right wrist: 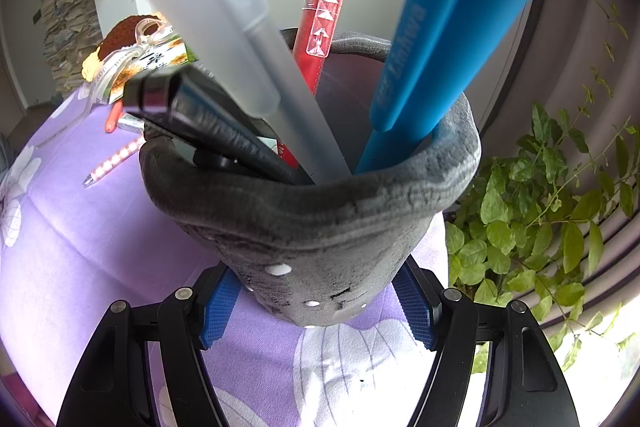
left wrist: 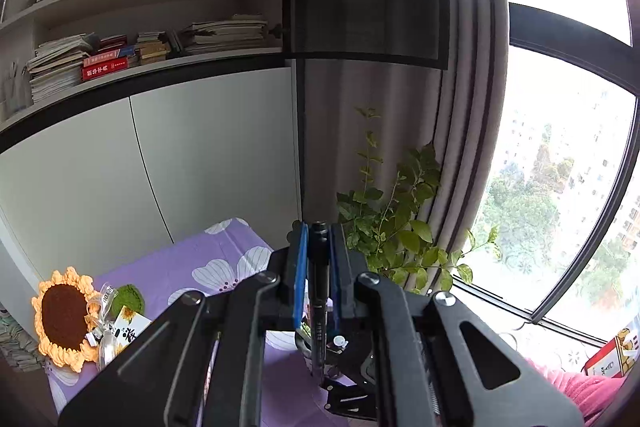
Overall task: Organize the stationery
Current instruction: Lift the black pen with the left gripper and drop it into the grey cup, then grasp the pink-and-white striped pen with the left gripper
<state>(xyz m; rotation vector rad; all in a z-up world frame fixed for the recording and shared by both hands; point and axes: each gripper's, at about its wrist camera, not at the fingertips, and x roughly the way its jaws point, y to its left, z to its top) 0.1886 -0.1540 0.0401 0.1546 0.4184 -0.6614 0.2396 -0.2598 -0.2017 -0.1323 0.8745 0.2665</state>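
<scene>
Now our left gripper (left wrist: 319, 259) pinches a black pen (left wrist: 319, 291) upright; our right gripper (right wrist: 316, 301) hugs the gray cup (right wrist: 316, 227), open end facing away.

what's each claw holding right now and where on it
The left claw grips a black pen near its upper end. The right claw clamps the grey pen holder by its lower sides.

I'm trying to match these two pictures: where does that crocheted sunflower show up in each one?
Left wrist view: the crocheted sunflower lies at the lower left, on the purple floral cloth.
Right wrist view: only part of it shows at the upper left, behind the grey pen holder.
Shared landmark: the leafy green plant, right of centre in both.
</scene>
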